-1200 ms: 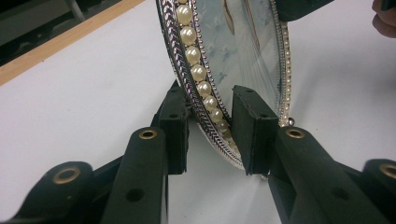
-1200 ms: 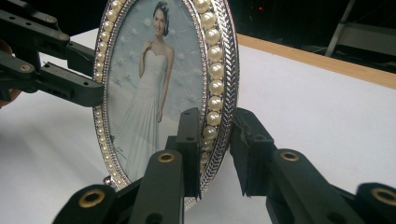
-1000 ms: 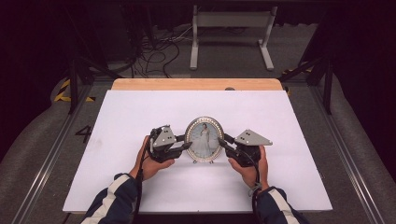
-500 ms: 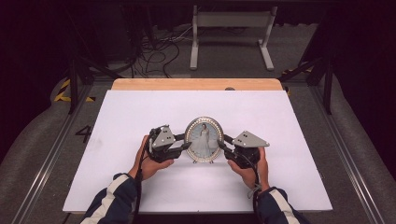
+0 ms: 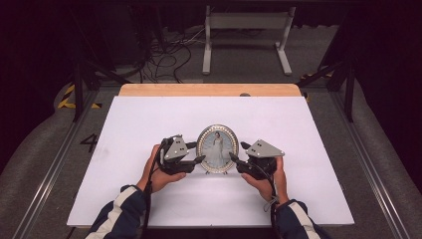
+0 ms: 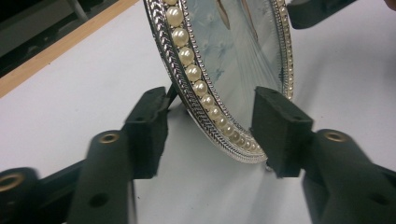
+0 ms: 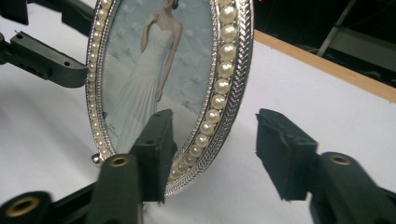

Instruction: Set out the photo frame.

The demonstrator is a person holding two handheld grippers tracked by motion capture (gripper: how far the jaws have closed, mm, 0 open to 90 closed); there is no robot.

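Observation:
An oval photo frame with a silver, pearl-studded rim stands upright on its small feet near the middle of the white table top; it holds a picture of a woman in a white dress. My left gripper straddles the frame's left edge. Its jaws have just been opening, and the rim sits between them with no pad pressing on it. My right gripper straddles the right edge. Its jaws have just been opening too, and the rim stands in the gap, clear of the outer pad.
A wooden strip runs along the table's far edge. Behind it on the dark floor are a grey metal stand and loose cables. Metal rails flank the table on both sides.
Both grippers' jaws have spread apart from the frame's edges. The frame stays standing in the same place, and the hands have not shifted.

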